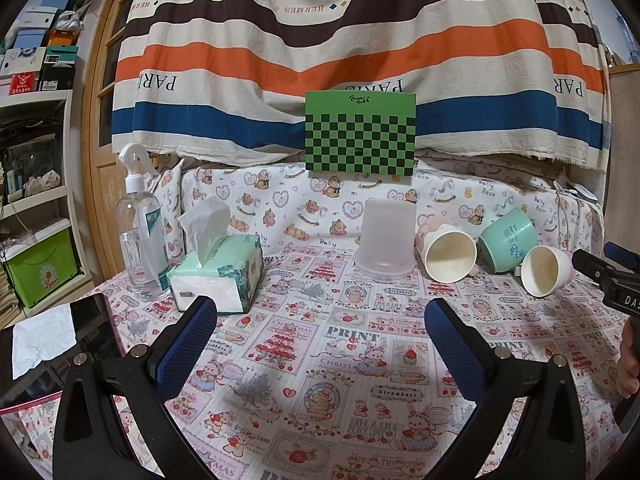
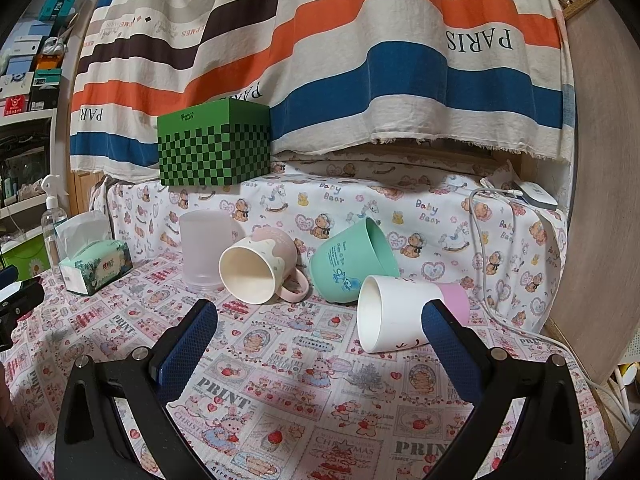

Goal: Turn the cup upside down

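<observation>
Four cups on the desk (image 2: 280, 392). Frosted cup (image 2: 204, 252) already mouth-down, back left. Cream mug (image 2: 260, 272) on its side just beside it, handle on the cloth. Green cup (image 2: 352, 264) tipped over, leaning against the white-and-pink cup (image 2: 400, 312), also on its side, mouth toward the camera. Right gripper (image 2: 320, 340) spread wide, empty, right finger overlapping that white cup in view. Left gripper (image 1: 320, 340) likewise wide apart, hovering, holding nothing. Tissue box (image 1: 218, 276) far left.
</observation>
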`<state>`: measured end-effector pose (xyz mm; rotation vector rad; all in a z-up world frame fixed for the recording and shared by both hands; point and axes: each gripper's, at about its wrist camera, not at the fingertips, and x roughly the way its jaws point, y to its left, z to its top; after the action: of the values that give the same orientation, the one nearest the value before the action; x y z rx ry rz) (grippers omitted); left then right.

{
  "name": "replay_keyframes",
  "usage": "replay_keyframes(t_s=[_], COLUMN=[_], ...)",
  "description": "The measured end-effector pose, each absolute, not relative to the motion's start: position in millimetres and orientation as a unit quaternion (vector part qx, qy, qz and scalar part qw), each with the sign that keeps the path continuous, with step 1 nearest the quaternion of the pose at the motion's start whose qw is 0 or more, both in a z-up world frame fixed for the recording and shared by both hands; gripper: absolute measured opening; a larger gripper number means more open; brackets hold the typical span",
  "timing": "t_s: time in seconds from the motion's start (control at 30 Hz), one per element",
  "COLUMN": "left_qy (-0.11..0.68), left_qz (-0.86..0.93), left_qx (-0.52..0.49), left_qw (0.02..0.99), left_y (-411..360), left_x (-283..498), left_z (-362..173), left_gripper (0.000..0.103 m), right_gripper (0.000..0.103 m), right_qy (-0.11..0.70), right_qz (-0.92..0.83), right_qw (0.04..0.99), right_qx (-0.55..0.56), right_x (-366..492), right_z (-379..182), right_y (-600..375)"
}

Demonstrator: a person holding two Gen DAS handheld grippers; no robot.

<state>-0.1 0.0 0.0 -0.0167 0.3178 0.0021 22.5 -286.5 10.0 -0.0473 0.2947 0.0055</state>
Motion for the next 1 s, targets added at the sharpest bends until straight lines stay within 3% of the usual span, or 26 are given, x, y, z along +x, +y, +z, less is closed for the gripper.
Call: replay_keyframes(t_s=[1.0], left_qy=[0.161], left_qz=[0.001], left_qx=[-0.010], left_qw=[0.987], left_y=[-0.1], left_x=[-0.3], left_z=[0.0], left_gripper=[0.103], right_gripper=[0.103], right_qy=[0.152], right_qz=[0.002], right_qw=[0.988], right_qx=[-0.024], right_x=[25.5], right_z=[10.6], right_y=[-284.8])
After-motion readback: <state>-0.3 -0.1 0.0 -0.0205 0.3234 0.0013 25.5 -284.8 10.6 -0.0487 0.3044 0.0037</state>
